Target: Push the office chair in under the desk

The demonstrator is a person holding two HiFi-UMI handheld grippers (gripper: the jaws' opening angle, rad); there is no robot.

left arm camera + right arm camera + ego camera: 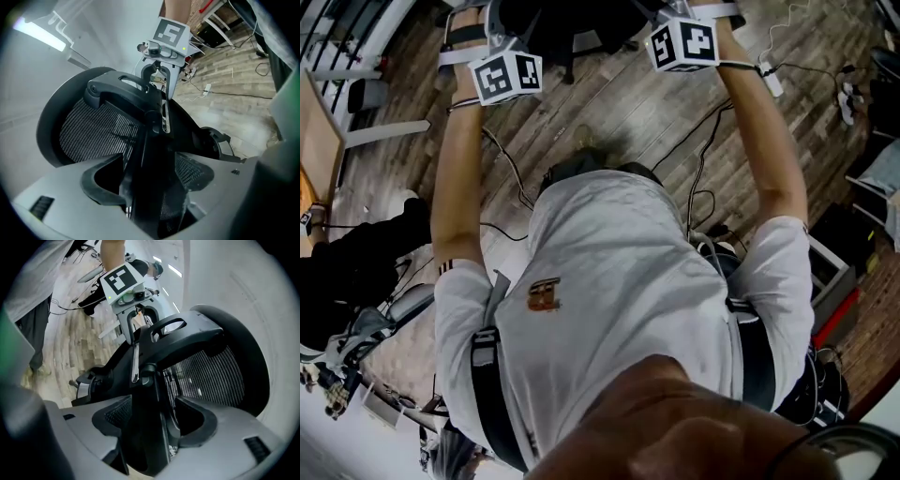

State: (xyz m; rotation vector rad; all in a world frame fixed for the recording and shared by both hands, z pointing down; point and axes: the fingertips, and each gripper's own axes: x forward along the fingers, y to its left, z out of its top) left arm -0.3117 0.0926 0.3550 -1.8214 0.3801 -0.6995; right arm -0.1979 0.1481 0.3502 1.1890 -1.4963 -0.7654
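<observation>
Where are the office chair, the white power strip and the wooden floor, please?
office chair [93, 133], left gripper view, on its mesh backrest.
white power strip [770, 80], head view, on its casing.
wooden floor [623, 98], head view, bare planks between the arms.

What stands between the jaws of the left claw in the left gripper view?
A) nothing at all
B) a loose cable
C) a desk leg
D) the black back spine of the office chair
D: the left claw straddles, jaws apart, the black spine at the back of the office chair.
</observation>
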